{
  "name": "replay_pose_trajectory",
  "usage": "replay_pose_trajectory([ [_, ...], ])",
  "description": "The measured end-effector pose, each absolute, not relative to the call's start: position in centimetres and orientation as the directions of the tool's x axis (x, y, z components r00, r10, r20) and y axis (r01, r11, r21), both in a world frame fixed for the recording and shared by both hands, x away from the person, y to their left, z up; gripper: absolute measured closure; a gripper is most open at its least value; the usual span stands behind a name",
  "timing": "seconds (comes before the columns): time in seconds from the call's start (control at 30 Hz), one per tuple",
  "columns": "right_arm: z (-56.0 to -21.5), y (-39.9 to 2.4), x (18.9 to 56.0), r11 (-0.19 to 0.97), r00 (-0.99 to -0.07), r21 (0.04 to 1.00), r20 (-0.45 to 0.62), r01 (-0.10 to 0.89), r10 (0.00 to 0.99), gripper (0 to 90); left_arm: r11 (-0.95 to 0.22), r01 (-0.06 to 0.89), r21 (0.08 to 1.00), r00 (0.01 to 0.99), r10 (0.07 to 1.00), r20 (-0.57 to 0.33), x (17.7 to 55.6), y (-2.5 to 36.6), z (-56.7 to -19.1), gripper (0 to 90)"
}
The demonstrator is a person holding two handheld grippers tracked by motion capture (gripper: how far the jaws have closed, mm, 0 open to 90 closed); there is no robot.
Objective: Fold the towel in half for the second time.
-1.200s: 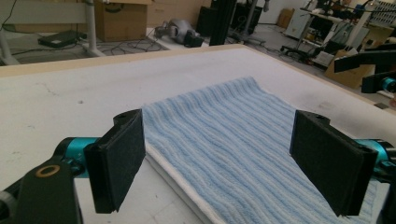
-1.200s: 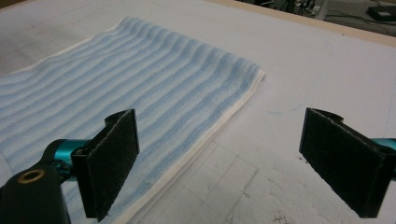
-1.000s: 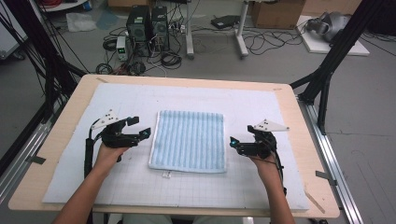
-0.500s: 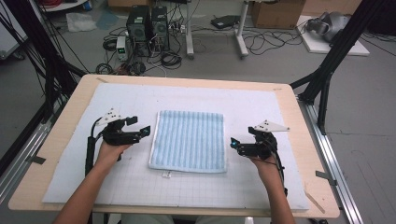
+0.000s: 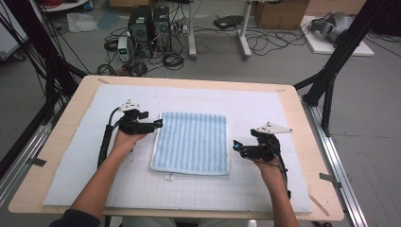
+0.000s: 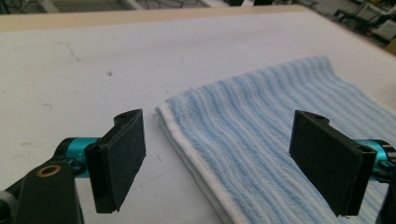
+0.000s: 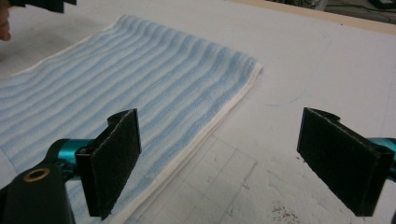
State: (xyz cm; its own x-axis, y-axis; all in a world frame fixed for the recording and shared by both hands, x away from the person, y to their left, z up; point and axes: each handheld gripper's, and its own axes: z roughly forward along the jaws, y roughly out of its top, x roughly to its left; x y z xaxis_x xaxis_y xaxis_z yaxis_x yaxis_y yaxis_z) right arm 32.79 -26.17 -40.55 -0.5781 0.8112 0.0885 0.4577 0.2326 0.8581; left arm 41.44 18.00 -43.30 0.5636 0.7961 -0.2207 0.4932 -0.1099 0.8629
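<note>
From the high view, a folded blue striped towel [image 5: 191, 143] lies flat on the white gridded mat [image 5: 265, 184] at the middle of the bench [image 5: 56, 123]; a small white tag [image 5: 167, 177] pokes out at the towel's near edge, its writing too small to read. The left claw [image 5: 158, 124] points at the towel's far left corner, the right claw [image 5: 235, 147] at its near right edge, each forearm reaching in low. In the left gripper view, the claw [image 6: 217, 158] stands wide apart, straddling the towel's [image 6: 280, 126] white-hemmed edge. In the right gripper view, the claw [image 7: 243, 163] is likewise apart, over the towel's [image 7: 140, 84] edge and mat

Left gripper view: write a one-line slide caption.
Open left gripper straddling the white-hemmed edge of a folded blue striped towel on a white mat.
</note>
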Motion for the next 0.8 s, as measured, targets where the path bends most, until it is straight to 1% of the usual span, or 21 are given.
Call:
replay_pose_trajectory([
  [0.07, -40.5, -26.3, 32.8, 0.229, -0.576, 0.86, 0.089, 0.456, 0.812, 11.7, -0.115, 0.522, 0.845, 0.542, 0.809, -0.226, 41.8, 17.7, -43.9, 21.5],
  [0.17, -40.5, -26.3, 32.8, 0.221, -0.571, 0.86, 0.095, 0.459, 0.816, 11.5, -0.151, 0.548, 0.822, 0.525, 0.827, -0.198, 42.3, 17.2, -44.7, 22.2],
  [0.3, -40.6, -26.3, 32.8, 0.225, -0.574, 0.86, 0.093, 0.459, 0.813, 11.5, -0.211, 0.554, 0.805, 0.535, 0.831, -0.151, 42.6, 16.3, -44.8, 28.1],
  [0.37, -40.6, -26.3, 32.9, 0.227, -0.575, 0.858, 0.093, 0.46, 0.813, 11.5, -0.251, 0.543, 0.801, 0.542, 0.834, -0.106, 42.8, 15.9, -44.7, 30.6],
  [0.43, -40.6, -26.3, 32.9, 0.222, -0.57, 0.857, 0.098, 0.466, 0.816, 11.5, -0.258, 0.543, 0.799, 0.538, 0.838, -0.095, 43.1, 15.6, -44.8, 34.6],
  [0.63, -40.6, -26.3, 32.9, 0.226, -0.573, 0.856, 0.097, 0.465, 0.813, 11.5, -0.296, 0.545, 0.785, 0.532, 0.845, -0.051, 43.7, 14.8, -45.1, 37.1],
  [0.73, -40.8, -26.4, 33.0, 0.225, -0.569, 0.852, 0.101, 0.474, 0.816, 11.5, -0.299, 0.537, 0.789, 0.54, 0.841, -0.049, 43.6, 14.6, -45.1, 44.5],
  [0.8, -40.8, -26.3, 33.1, 0.224, -0.568, 0.848, 0.106, 0.48, 0.816, 11.5, -0.296, 0.536, 0.791, 0.547, 0.835, -0.059, 43.6, 14.7, -45.1, 51.7],
])
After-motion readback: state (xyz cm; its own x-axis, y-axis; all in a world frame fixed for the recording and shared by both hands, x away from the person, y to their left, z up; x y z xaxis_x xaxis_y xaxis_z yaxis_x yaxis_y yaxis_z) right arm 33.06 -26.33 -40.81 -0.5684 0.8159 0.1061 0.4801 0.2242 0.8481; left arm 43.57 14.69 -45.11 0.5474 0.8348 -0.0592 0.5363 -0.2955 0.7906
